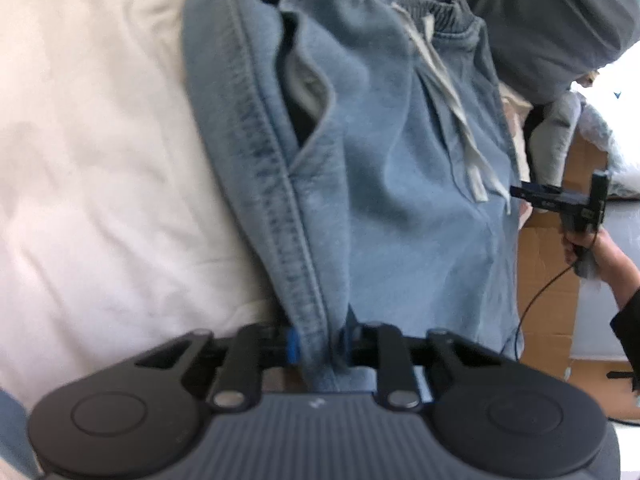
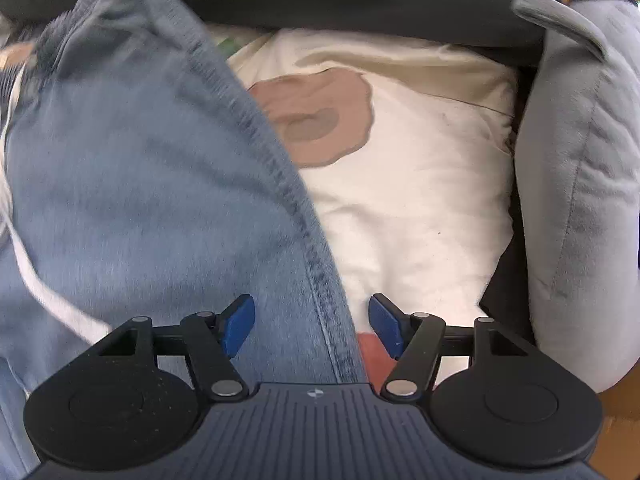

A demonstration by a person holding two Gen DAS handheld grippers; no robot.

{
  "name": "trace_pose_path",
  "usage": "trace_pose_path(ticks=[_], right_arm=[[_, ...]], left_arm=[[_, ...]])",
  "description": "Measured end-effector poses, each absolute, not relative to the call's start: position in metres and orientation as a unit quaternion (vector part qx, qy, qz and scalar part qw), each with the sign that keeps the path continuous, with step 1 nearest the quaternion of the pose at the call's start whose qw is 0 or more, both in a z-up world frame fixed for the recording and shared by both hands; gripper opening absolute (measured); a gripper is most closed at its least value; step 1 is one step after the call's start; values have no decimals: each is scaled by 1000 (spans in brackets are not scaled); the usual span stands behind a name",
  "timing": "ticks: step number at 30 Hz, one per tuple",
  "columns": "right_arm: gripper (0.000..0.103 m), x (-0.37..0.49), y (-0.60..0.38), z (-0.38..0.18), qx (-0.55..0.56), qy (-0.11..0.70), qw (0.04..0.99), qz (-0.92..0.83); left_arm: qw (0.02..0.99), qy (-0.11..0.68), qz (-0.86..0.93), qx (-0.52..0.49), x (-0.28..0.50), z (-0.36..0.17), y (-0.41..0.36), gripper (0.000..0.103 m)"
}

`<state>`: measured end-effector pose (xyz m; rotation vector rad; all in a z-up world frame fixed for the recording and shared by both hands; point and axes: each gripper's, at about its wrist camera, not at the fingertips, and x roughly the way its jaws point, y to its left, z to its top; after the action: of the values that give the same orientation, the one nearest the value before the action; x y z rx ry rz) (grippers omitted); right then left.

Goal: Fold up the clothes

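Light blue drawstring sweatpants (image 1: pixel 380 160) lie on cream bedding (image 1: pixel 100 160), waistband at the far end, with a white drawstring (image 1: pixel 452 108) trailing down the front. My left gripper (image 1: pixel 320 340) is shut on the pants' stitched side seam, and the fabric is bunched between its pads. In the right wrist view the same pants (image 2: pixel 140 180) fill the left half. My right gripper (image 2: pixel 312 326) is open over their seamed edge, which runs between the blue pads (image 2: pixel 240 328) without being pressed. A person's hand (image 1: pixel 600 252) holds that gripper at the pants' right side.
A dark grey cloth (image 1: pixel 540 20) lies beyond the waistband. A grey plush cushion (image 2: pixel 580 160) stands at the right, beside cream bedding with a brown print (image 2: pixel 316 116). A cardboard box (image 1: pixel 548 280) and a thin black cable sit at the bed's right edge.
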<state>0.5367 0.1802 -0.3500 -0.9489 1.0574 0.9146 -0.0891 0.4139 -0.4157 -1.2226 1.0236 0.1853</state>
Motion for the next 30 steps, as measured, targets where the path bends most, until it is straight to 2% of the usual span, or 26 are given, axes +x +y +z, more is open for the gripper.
trace_pose_path(ticks=[4, 7, 9, 11, 16, 19, 24, 26, 30], right_arm=[[69, 535, 172, -348, -417, 473, 664, 403], [69, 533, 167, -347, -412, 473, 667, 401], [69, 531, 166, -347, -409, 472, 671, 400], [70, 530, 165, -347, -407, 471, 674, 397], [69, 527, 162, -344, -408, 473, 672, 398], [69, 525, 159, -342, -409, 476, 669, 398], [69, 522, 157, -341, -409, 477, 670, 395], [69, 521, 158, -340, -410, 477, 670, 394], [69, 519, 158, -339, -413, 477, 667, 396]], left_arm=[[698, 452, 70, -552, -99, -407, 414, 11], [702, 453, 70, -545, -101, -401, 415, 9], [704, 449, 68, -546, -104, -398, 416, 12], [705, 456, 69, -540, -107, -397, 415, 27], [710, 465, 44, -527, -113, -398, 408, 30], [711, 472, 40, -519, -110, -403, 406, 20], [718, 466, 36, -516, -102, -407, 405, 19], [725, 459, 32, -512, -102, -404, 403, 12], [725, 463, 38, -509, -107, -401, 403, 7]])
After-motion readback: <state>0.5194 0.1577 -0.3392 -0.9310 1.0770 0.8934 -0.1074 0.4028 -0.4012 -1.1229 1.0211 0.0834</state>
